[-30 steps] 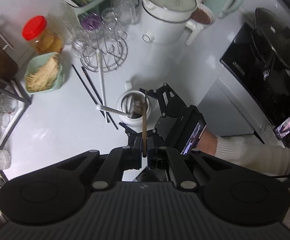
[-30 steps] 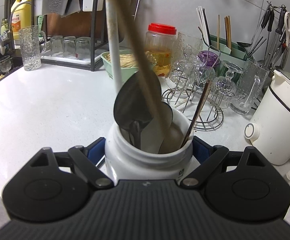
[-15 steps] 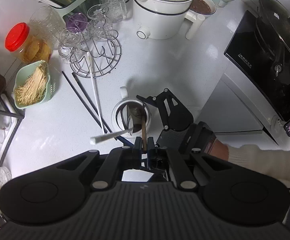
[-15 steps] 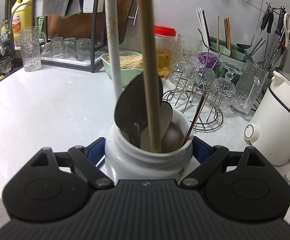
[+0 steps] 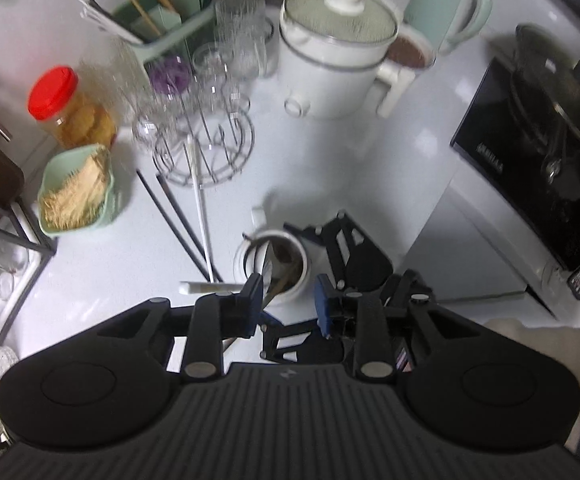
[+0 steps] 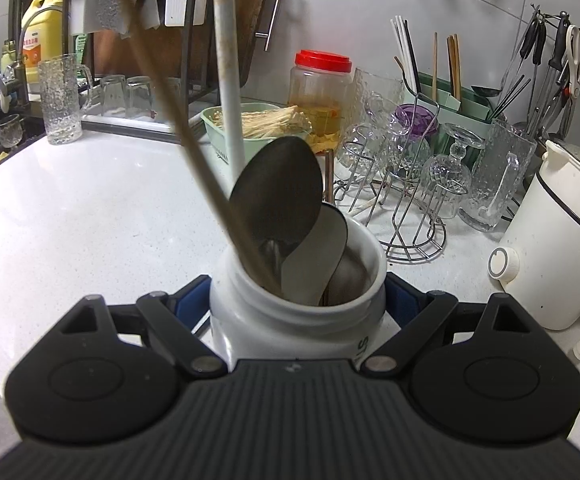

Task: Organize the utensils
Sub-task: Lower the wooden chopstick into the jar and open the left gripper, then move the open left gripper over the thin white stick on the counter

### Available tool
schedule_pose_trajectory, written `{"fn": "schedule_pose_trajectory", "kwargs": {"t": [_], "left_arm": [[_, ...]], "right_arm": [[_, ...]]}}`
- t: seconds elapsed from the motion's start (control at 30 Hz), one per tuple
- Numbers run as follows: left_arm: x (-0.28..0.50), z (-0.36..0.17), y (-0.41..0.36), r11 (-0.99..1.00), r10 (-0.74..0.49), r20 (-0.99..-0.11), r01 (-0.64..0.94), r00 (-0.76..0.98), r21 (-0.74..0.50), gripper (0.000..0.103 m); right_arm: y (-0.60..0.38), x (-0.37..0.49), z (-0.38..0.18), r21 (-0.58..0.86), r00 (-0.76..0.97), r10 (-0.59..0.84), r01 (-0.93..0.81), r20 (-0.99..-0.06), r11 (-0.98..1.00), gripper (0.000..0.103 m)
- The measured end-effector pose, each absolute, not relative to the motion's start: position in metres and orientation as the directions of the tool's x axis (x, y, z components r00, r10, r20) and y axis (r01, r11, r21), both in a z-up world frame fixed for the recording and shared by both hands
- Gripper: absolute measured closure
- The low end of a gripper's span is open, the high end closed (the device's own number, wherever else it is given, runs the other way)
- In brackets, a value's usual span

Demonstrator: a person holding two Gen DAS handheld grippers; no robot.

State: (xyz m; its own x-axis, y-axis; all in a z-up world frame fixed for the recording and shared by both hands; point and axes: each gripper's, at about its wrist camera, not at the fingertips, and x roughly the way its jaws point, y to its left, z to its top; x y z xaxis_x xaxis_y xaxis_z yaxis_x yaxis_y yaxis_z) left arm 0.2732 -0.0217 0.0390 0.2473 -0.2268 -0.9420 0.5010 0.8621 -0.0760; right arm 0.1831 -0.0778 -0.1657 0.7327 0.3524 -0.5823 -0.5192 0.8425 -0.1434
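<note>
the thin wooden stick (image 6: 194, 168) now leans free; left gripper (image 5: 288, 300) jaws opening, right gripper (image 6: 298, 300) clamps the round white jar (image 6: 290, 320).

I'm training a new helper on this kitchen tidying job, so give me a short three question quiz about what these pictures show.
1. True or false: the right gripper is shut on the white jar.
2. Which lies flat on the counter near the wire glass rack? A) black chopsticks B) scissors C) a fork
3. Fill in: the lid of the plastic container behind the green basket is ____.

Key:
1. True; its pads press the jar's two sides.
2. A.
3. Red.

Aside: the left gripper is opening above the jar, and the wooden handle leans free inside it.
</note>
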Motion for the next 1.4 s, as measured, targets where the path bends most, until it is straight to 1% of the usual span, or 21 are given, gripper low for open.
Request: {"fn": "schedule_pose_trajectory", "kwargs": {"t": [0.23, 0.37, 0.5, 0.63, 0.73, 0.87, 1.1, 1.4], "left_arm": [[0.246, 0.066, 0.002, 0.879, -0.280, -0.868, 0.472, 0.410, -0.061, 0.071], [0.232, 0.074, 0.025, 0.905, -0.300, -0.796, 0.421, 0.526, -0.062, 0.071], [0.211, 0.072, 0.051, 0.936, -0.276, -0.721, 0.349, 0.635, -0.052, 0.071], [0.192, 0.061, 0.083, 0.965, -0.245, -0.658, 0.243, 0.712, -0.098, 0.071], [0.182, 0.047, 0.110, 0.973, -0.228, -0.651, 0.146, 0.724, -0.178, 0.071], [0.170, 0.024, 0.131, 0.974, -0.198, -0.642, 0.077, 0.741, -0.212, 0.071], [0.143, -0.008, 0.162, 0.957, -0.217, -0.604, 0.044, 0.766, -0.288, 0.071], [0.119, -0.046, 0.200, 0.935, -0.237, -0.596, 0.014, 0.767, -0.354, 0.071]], "right_arm": [[-0.077, 0.183, -0.166, -0.140, 0.738, 0.345, -0.507, -0.580, 0.850, 0.011], [-0.075, 0.182, -0.166, -0.145, 0.743, 0.332, -0.496, -0.581, 0.856, 0.011], [-0.073, 0.182, -0.165, -0.147, 0.750, 0.315, -0.478, -0.582, 0.866, 0.011], [-0.071, 0.181, -0.166, -0.148, 0.759, 0.302, -0.461, -0.576, 0.875, 0.011], [-0.072, 0.185, -0.166, -0.143, 0.763, 0.300, -0.453, -0.572, 0.880, 0.011], [-0.072, 0.190, -0.166, -0.138, 0.768, 0.277, -0.426, -0.577, 0.894, 0.011], [-0.071, 0.195, -0.163, -0.138, 0.751, 0.261, -0.423, -0.607, 0.896, 0.011], [-0.070, 0.198, -0.162, -0.133, 0.768, 0.180, -0.325, -0.615, 0.936, 0.011]]}}
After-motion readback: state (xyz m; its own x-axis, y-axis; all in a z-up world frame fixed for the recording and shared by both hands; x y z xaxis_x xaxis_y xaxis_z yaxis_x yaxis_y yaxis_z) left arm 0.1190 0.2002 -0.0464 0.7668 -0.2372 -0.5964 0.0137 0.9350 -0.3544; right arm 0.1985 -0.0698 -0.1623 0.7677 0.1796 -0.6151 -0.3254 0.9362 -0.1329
